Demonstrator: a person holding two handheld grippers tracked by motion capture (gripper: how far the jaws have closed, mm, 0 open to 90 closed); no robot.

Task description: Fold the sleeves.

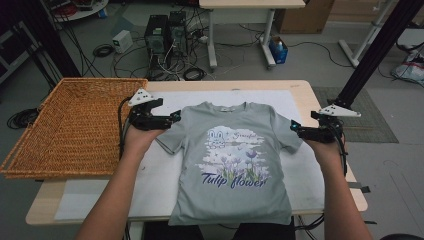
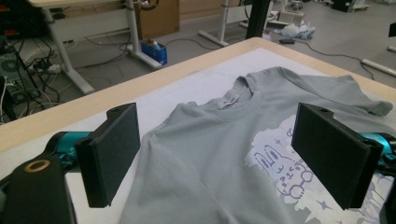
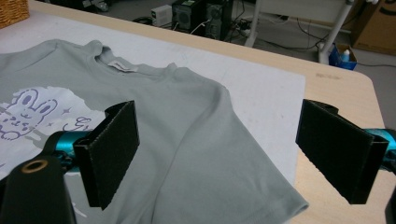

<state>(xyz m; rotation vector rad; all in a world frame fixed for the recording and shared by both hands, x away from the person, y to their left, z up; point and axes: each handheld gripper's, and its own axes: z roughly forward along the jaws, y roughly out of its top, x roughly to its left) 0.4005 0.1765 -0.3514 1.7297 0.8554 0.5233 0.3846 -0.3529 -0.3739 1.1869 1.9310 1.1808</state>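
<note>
High view shows a grey T-shirt [image 1: 235, 160] spread flat mid-surface, with the left hand-held gripper [image 1: 175, 116] released over its left sleeve and the right hand-held gripper [image 1: 294, 126] released over its right sleeve.

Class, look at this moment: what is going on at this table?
A person holds a two-jaw gripper in each hand over a grey T-shirt that lies flat, print up, on the white mat of a wooden table. The left gripper sits at one sleeve and the right gripper at the other. Both have their jaws wide open with nothing clamped between them, so the shirt is not being held. A wicker basket sits at the left end of the table.
</note>
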